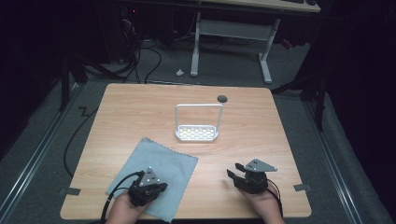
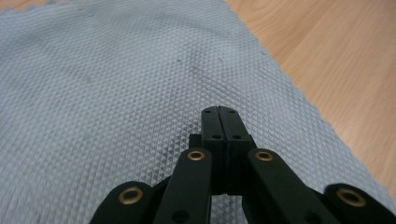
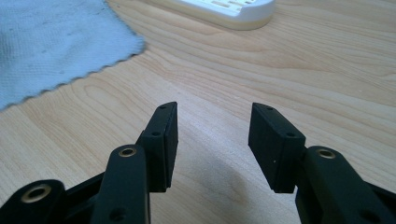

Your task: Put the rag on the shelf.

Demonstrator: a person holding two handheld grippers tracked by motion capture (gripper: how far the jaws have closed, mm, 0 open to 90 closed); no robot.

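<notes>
We found the grey cloth (image 1: 156, 176) lying flat and spread open on the near left part of the tabletop (image 1: 243, 126), with no fold or lifted corner that we could see from the high view. Our left tool (image 1: 156, 189) sat over the cloth's near portion; in the left gripper view its jaws were pressed together, tips just above or on the woven surface (image 2: 116, 84), and we could not tell whether any fabric was pinched between them. It looked to us as though nothing was caught, since the weave lay smooth on both sides of the tips.

Our right tool (image 1: 236, 171) rested over bare wood to the right of the cloth, well apart from it. In the right gripper view its jaws stood spread, with nothing between them, and the cloth's scalloped edge (image 3: 60, 42) lay off to the upper left.

A white rack with a tall wire handle (image 1: 198, 124) stood near the middle of the tabletop, beyond the cloth and apart from it; its base (image 3: 224, 10) showed at the top of the right gripper view.

We judged the work on the cloth to be at its very start: no grasp made, no edge raised, everything to do with it left ahead of us.
</notes>
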